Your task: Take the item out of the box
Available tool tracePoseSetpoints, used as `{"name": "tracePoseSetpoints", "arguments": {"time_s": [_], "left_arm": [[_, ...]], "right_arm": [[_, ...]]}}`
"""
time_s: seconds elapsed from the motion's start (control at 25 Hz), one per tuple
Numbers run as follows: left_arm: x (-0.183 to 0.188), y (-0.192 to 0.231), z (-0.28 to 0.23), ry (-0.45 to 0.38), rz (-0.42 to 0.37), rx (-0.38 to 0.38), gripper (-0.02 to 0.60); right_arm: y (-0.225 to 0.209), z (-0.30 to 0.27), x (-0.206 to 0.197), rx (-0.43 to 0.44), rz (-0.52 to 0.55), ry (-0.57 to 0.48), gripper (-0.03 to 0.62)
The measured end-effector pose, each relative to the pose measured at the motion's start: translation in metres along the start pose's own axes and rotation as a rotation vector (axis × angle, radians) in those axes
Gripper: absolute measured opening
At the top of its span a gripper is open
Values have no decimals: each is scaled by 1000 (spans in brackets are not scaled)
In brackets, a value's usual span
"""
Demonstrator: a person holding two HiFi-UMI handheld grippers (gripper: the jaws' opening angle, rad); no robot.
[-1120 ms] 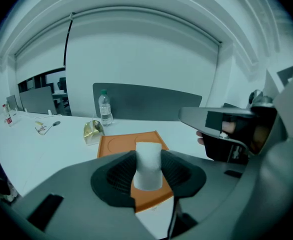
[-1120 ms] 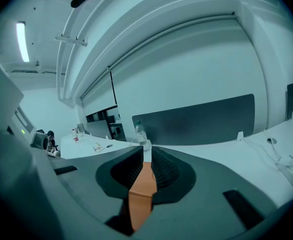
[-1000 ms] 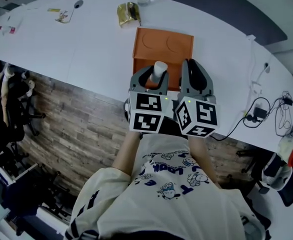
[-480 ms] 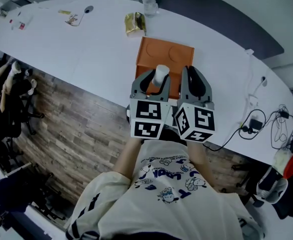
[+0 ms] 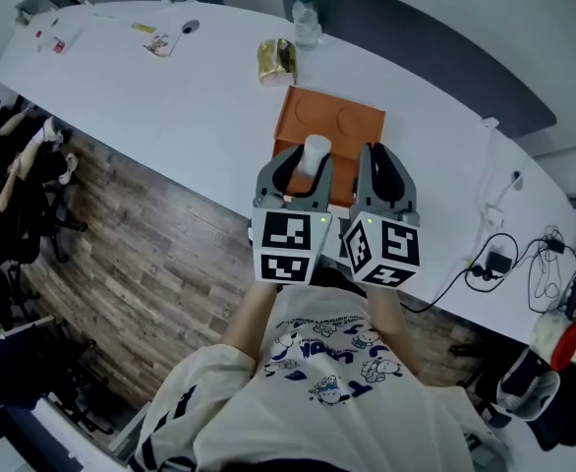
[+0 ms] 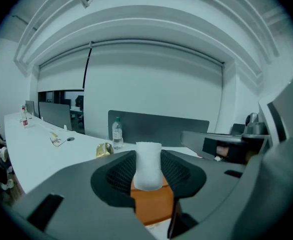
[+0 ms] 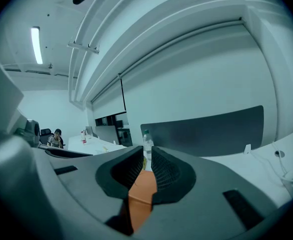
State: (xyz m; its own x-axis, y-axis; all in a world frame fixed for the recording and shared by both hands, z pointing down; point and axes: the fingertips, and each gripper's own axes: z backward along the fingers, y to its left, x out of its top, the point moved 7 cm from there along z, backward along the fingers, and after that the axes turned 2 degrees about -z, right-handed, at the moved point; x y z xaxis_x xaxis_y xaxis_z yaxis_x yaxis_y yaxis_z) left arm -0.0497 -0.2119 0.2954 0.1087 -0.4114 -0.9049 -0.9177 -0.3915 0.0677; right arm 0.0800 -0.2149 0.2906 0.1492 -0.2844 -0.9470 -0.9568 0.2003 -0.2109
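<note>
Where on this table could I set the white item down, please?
For the item, the widest bare patch is the table left of the box, between the wrapper and the near edge. Another lies right of the box, up to the cables. It is crowded behind the box, by wrapper and bottle, and at the far-left small items.

One orange box [image 5: 352, 124], one white cylinder [image 5: 315, 150], one water bottle [image 5: 307, 20], one gold wrapper [image 5: 277, 60], one white table [image 5: 170, 96], and two grippers: left gripper [image 5: 305, 163], right gripper [image 5: 381, 160].
</note>
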Motion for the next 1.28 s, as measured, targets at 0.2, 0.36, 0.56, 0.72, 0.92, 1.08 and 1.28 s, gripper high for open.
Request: {"name": "tracePoseSetpoints", "arguments": {"time_s": [0.2, 0.36, 0.56, 0.72, 0.92, 1.08, 1.28], "left_arm": [[4, 2, 9, -53, 16, 30, 167], [5, 4, 13, -79, 7, 52, 167], [9, 4, 20, -131, 8, 74, 167], [11, 4, 23, -170, 7, 89, 167], [16, 4, 27, -226, 2, 103, 167], [23, 1, 32, -282, -13, 122, 167], [25, 3, 35, -293, -26, 147, 167]], "right_arm": [[2, 2, 1, 5, 11, -1, 66], [4, 2, 3, 12, 20, -7, 67], [7, 5, 4, 21, 31, -10, 66], [9, 8, 5, 21, 37, -16, 66], [10, 8, 8, 18, 50, -21, 66], [8, 11, 9, 17, 56, -23, 66], [7, 11, 11, 13, 62, -30, 66]]}}
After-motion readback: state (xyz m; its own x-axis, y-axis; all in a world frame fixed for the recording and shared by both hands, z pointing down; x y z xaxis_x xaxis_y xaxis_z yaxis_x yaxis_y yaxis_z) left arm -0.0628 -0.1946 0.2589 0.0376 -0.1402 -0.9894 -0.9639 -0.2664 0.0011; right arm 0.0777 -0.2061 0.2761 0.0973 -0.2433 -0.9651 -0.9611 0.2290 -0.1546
